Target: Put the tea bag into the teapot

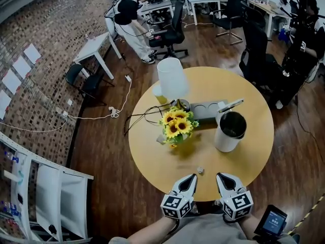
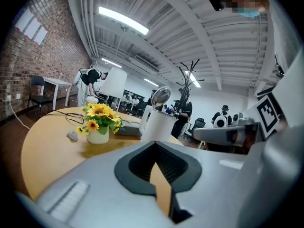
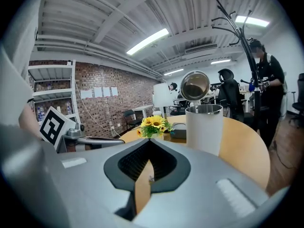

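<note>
Fingers point(image 1: 186, 185) closed, empty, on left gripper point(image 1: 192, 177) and right gripper point(image 1: 220, 176) — pale scrap point(image 1: 200, 170) ahead too small to identify.

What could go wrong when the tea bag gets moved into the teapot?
The tea bag is tiny and lies near the table edge, so a clumsy pinch may flick it off. The left gripper and right gripper are shut and must open first. The sunflower vase stands beside the teapot; a swing may topple it.

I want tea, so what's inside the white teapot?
The teapot stands with its lid flipped up. Its inside looks dark, and nothing shows near the rim. The bottom is in shadow, so what lies there cannot be seen.
</note>
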### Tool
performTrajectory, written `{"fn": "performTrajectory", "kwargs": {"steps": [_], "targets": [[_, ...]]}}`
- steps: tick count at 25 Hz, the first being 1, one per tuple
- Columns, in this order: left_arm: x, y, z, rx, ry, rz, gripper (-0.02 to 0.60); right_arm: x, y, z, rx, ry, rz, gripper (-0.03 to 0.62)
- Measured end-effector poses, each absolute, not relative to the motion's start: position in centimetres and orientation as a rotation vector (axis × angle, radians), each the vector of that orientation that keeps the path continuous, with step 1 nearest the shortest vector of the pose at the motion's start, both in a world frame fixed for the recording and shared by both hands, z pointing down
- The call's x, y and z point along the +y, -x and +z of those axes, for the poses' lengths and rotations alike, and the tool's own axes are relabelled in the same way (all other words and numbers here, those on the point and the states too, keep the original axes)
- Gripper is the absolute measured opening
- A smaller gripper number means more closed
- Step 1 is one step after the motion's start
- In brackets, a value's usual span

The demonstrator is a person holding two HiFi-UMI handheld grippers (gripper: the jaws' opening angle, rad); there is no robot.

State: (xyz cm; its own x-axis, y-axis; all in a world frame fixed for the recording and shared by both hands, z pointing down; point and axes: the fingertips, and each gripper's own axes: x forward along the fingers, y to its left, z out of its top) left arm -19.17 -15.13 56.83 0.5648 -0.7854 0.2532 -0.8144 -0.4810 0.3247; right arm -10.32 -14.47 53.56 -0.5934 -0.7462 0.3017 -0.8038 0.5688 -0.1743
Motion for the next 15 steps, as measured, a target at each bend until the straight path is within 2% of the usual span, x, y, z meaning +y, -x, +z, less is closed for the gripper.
{"fn": "performTrajectory", "kwargs": {"steps": [15], "targets": [[-18.1,18.7,69.9,-1.216,-2.253,0.395,0.0,-17.5,10.7,62.5,-2.481,-1.224,0.675,0.009]]}}
